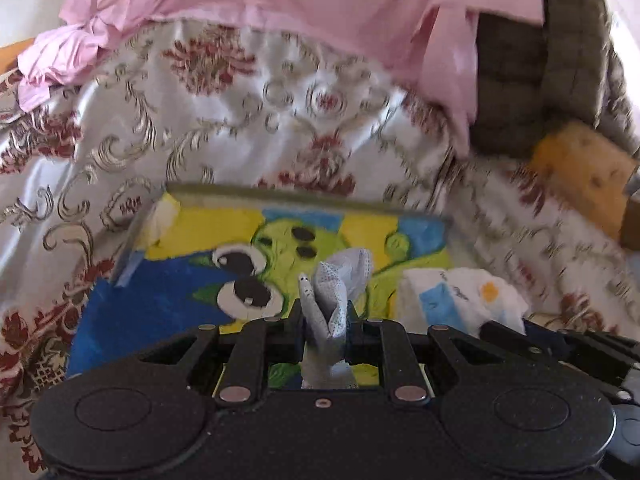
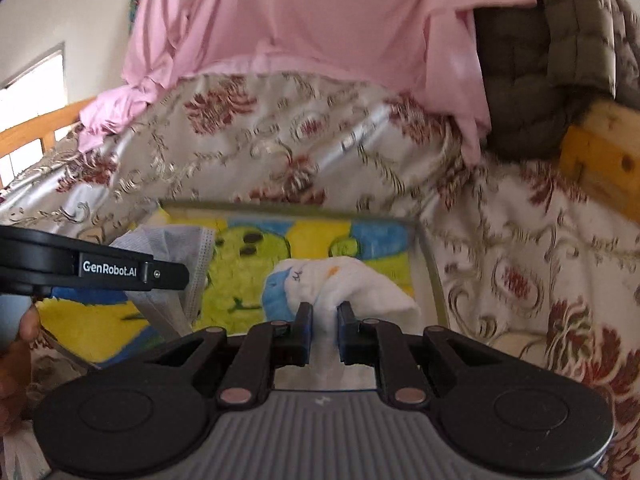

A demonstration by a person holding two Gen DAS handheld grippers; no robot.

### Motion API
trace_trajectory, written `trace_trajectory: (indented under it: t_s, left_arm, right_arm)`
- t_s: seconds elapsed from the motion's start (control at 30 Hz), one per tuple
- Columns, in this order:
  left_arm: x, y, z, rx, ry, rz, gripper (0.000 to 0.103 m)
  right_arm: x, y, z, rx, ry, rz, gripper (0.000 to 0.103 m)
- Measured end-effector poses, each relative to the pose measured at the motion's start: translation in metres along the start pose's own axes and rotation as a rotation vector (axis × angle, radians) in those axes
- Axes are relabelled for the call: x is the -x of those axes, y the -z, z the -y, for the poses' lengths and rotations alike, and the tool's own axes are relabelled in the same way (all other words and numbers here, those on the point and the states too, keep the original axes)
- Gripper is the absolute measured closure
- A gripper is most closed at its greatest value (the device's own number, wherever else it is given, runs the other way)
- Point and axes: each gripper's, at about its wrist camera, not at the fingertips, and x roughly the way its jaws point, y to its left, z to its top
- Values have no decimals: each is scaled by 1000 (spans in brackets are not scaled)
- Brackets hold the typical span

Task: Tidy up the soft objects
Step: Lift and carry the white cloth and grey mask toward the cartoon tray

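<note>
My left gripper is shut on a crumpled grey face mask, held above a colourful frog-print towel spread on the bed. The mask also shows in the right wrist view, sticking out past the left gripper's black body. My right gripper is shut on a small white cloth with blue and orange marks, over the same towel. In the left wrist view the white cloth sits at the right, just beside the mask.
A floral satin bedspread covers the bed. A pink sheet hangs behind it, with a dark quilted blanket at the right over a yellow wooden bed frame. A wooden rail and window stand at the far left.
</note>
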Motion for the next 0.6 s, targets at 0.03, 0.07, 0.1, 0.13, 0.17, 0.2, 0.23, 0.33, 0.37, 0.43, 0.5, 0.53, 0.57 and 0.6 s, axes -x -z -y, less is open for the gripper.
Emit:
trace_trajectory:
  t_s: [0.03, 0.07, 0.1, 0.13, 0.17, 0.2, 0.23, 0.33, 0.37, 0.43, 0.5, 0.53, 0.57, 0.6]
  left_arm:
    - [-4, 0, -2, 10, -5, -14, 84]
    - [-8, -1, -3, 23, -8, -24, 84]
    - [-11, -2, -5, 32, -5, -37, 84]
    - [-14, -3, -6, 38, -2, -53, 83]
    - [-16, -5, -6, 39, -3, -66, 82]
    - [-16, -6, -6, 38, -8, -75, 82]
    - [-16, -7, -5, 36, -12, -78, 82]
    - [-13, -9, -2, 29, -24, -88, 76]
    - [-13, -9, -1, 30, -27, -92, 75]
    - [-10, -10, 1, 31, -37, -95, 70]
    - [-6, -11, 2, 31, -49, -92, 63]
    - [-2, -11, 2, 31, -55, -89, 58]
    - [1, -12, 3, 31, -61, -84, 51]
    - [4, -13, 4, 33, -68, -78, 47]
  right_arm:
    - [-2, 1, 3, -15, -1, -12, 88]
    - [-4, 0, 5, -26, -7, -26, 86]
    - [-5, 0, 7, -39, -14, -36, 85]
    - [-4, -1, 8, -49, -17, -39, 81]
    - [-4, -1, 8, -56, -18, -43, 77]
    - [-5, 0, 9, -57, -16, -47, 76]
    - [-5, 0, 8, -54, -12, -51, 76]
    - [-5, -1, 8, -52, -4, -61, 73]
    - [-3, -1, 8, -55, -6, -60, 71]
    - [0, -3, 10, -62, -5, -56, 65]
    - [5, -5, 13, -74, -4, -49, 57]
    - [8, -6, 15, -81, -2, -44, 52]
    - [11, -7, 17, -90, -2, -39, 47]
    - [16, -8, 18, -100, 2, -31, 47]
